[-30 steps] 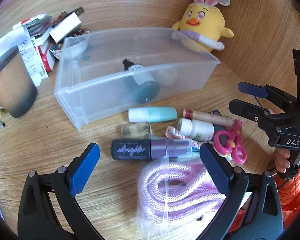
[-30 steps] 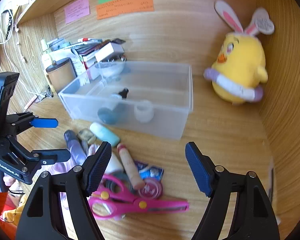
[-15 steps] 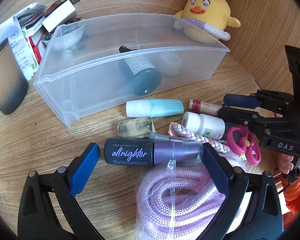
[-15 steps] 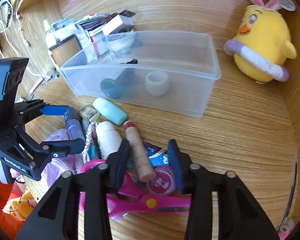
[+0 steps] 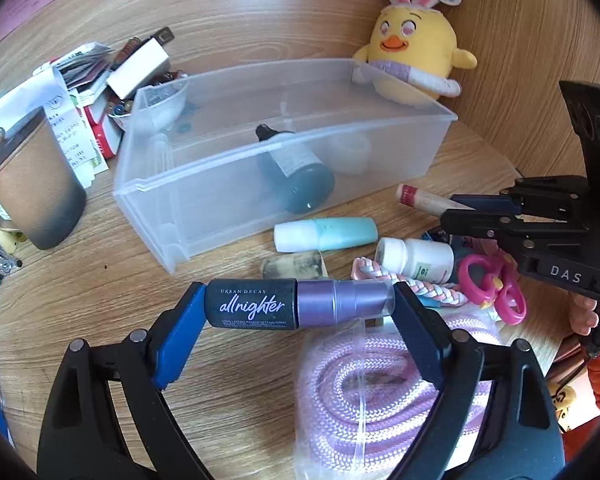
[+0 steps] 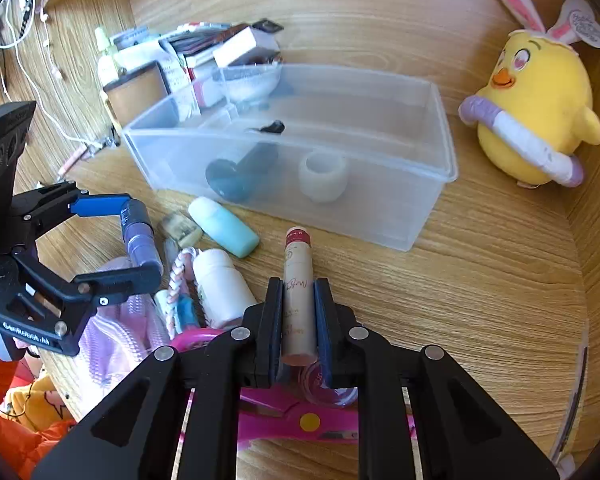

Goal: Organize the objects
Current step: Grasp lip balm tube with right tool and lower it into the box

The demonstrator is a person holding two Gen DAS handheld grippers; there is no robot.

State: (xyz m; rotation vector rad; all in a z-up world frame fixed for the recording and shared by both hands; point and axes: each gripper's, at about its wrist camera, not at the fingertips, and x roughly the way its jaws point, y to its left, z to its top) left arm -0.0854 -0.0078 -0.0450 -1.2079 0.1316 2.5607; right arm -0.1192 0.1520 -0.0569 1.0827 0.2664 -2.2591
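Note:
My left gripper [image 5: 298, 306] is shut on a black and purple setting spray bottle [image 5: 296, 309], held end to end a little above the table; it also shows in the right wrist view [image 6: 138, 236]. My right gripper [image 6: 298, 300] is shut on a beige tube with a red cap [image 6: 298, 284], also seen in the left wrist view [image 5: 424, 200]. A clear plastic bin [image 5: 420, 152] holds a teal bottle [image 5: 300, 176] and a small white cup [image 6: 322, 176]. On the table lie a mint tube [image 5: 326, 234], a white bottle [image 5: 414, 258] and pink scissors [image 5: 496, 284].
A bagged pink rope [image 5: 380, 396] lies under my left gripper. A braided cord [image 5: 408, 280] lies by the white bottle. A yellow chick plush [image 6: 534, 120] stands right of the bin. A brown cup [image 5: 32, 184] and stacked boxes [image 5: 136, 72] sit to the left.
My left gripper closed on the spray bottle and lifted it. My right gripper closed on the beige tube and raised it off the pile.

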